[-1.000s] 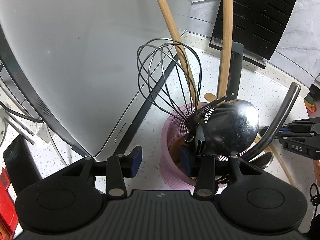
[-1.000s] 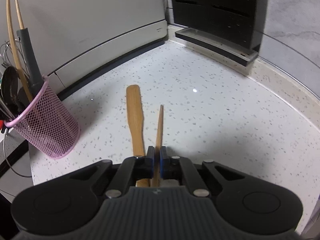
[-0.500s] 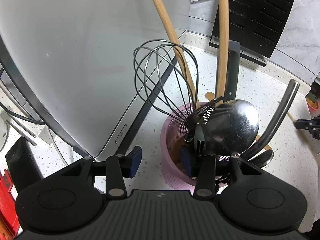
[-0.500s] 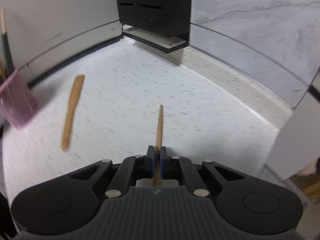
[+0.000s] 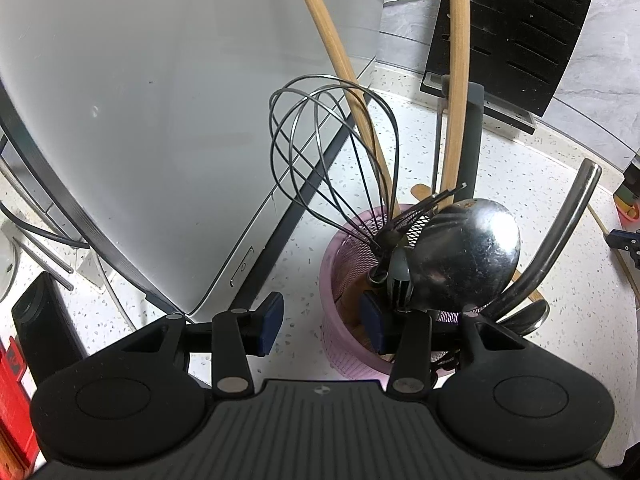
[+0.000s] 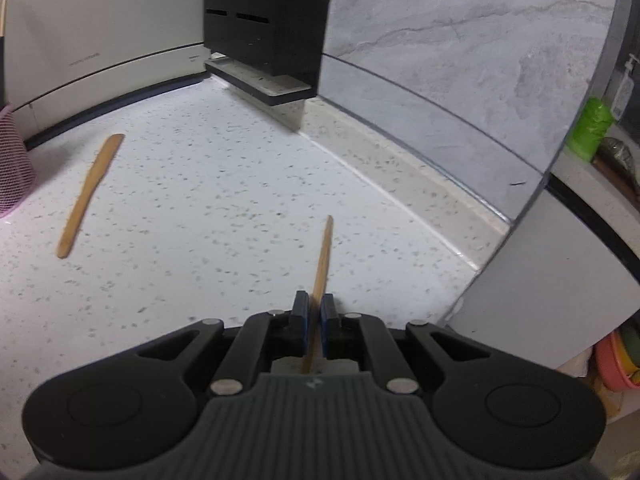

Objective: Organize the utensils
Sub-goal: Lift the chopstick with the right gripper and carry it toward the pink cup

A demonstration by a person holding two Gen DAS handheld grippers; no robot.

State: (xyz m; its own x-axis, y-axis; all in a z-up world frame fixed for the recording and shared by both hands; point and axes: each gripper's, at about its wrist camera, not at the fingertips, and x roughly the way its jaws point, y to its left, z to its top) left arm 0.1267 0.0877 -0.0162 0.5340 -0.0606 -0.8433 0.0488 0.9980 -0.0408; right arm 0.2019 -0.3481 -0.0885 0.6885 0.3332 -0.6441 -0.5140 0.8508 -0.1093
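Left tool: standing half open over the near rim of the pink mesh holder; one pad is sitting outside the wall on the left, the other is sitting inside the cup. Whether either pad is pressing on the wall is not clear from this angle.
Pink mesh holder: standing upright on the speckled white table, just beside the base of a white appliance.
Holder contents: a wire whisk, a steel ladle with its bowl facing the camera, two long wooden handles rising toward the far side, and a grey handle are all standing in the cup.
Right tool: its jaws are opening, now narrowly apart, with a thin wooden stick lying between the pads and pointing away toward the far wall. The pads appear to be just clear of the stick, though the gap is slight.
Wooden spatula: lying flat on the table, far left in the right wrist view, well apart from the right tool and near the holder.
Black slotted rack: standing at the far edge of the table against the grey marbled wall.
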